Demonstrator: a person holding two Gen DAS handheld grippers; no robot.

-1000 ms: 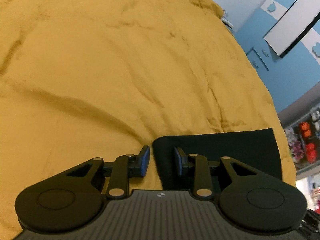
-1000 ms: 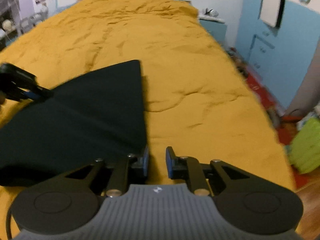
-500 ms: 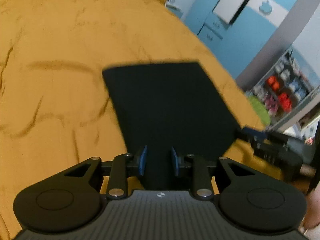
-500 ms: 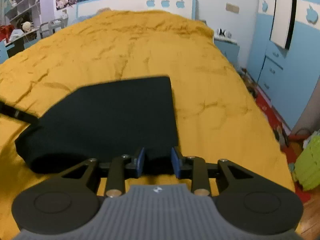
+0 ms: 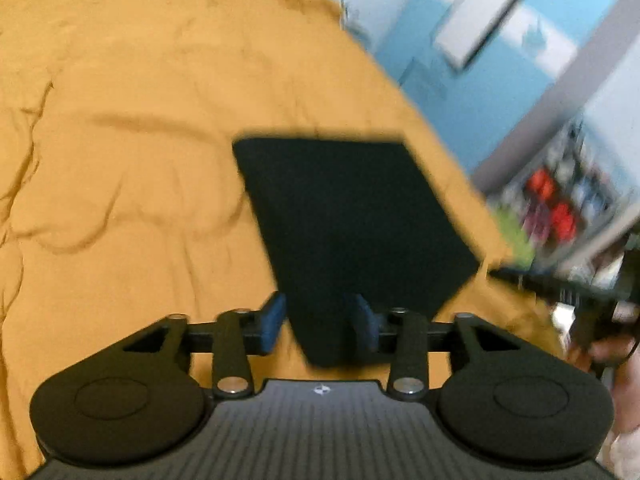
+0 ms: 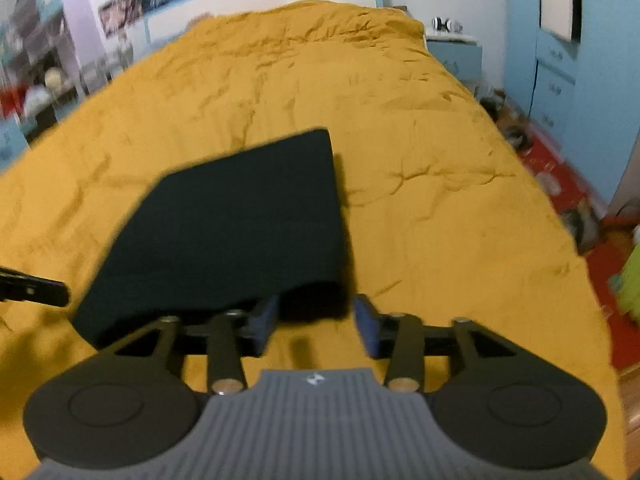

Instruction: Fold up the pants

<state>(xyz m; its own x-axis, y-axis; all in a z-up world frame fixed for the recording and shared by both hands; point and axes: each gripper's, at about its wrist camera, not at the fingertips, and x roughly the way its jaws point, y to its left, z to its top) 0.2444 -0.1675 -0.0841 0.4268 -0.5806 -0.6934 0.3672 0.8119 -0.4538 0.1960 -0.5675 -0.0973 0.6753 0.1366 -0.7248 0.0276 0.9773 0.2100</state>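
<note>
Left wrist view: the left gripper has just been spreading its jaws, and the near corner of the dark, flat-folded fabric pants sits loosely between them, unpinched. The right gripper has likewise been letting go, with the pants' near edge just ahead of its pads. On the rumpled mustard bedspread, a withdrawing pad could probably snag that corner and drag the fold open.

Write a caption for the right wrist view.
Right gripper open just off folded black pants lying on mustard bedspread.
</note>
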